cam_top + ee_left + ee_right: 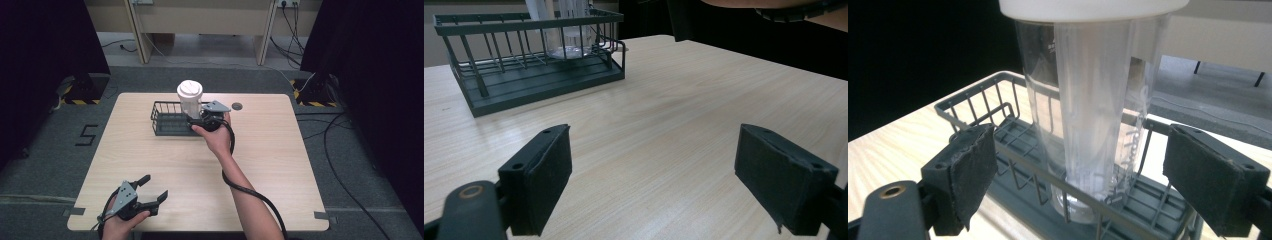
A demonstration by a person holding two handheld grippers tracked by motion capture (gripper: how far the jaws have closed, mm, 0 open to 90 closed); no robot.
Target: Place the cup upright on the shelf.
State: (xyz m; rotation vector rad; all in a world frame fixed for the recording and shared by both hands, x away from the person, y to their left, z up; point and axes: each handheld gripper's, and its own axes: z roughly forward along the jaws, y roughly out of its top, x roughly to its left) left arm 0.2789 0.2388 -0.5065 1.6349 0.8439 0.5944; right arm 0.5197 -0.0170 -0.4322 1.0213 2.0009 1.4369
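A clear plastic cup (1088, 115) with a white lid (190, 90) is seen standing upright in the right end of a dark wire basket (167, 122), which is set toward the far side of the wooden table (280, 165). The cup's base rests on the basket's floor, so it is kept from sliding by the low wire walls around it. An inner tube can be made out through the clear wall in the right gripper view.

The right gripper (202, 121) is held level with the cup, just outside the basket's near rail, its jaws spread wide on either side of the cup without touching it. This placement is judged to suit either a grasp about to be made or a release just completed; which cannot be told.

The left gripper (152, 192) is kept well apart, near the table's front edge, jaws wide and empty, apparently parked out of the way.
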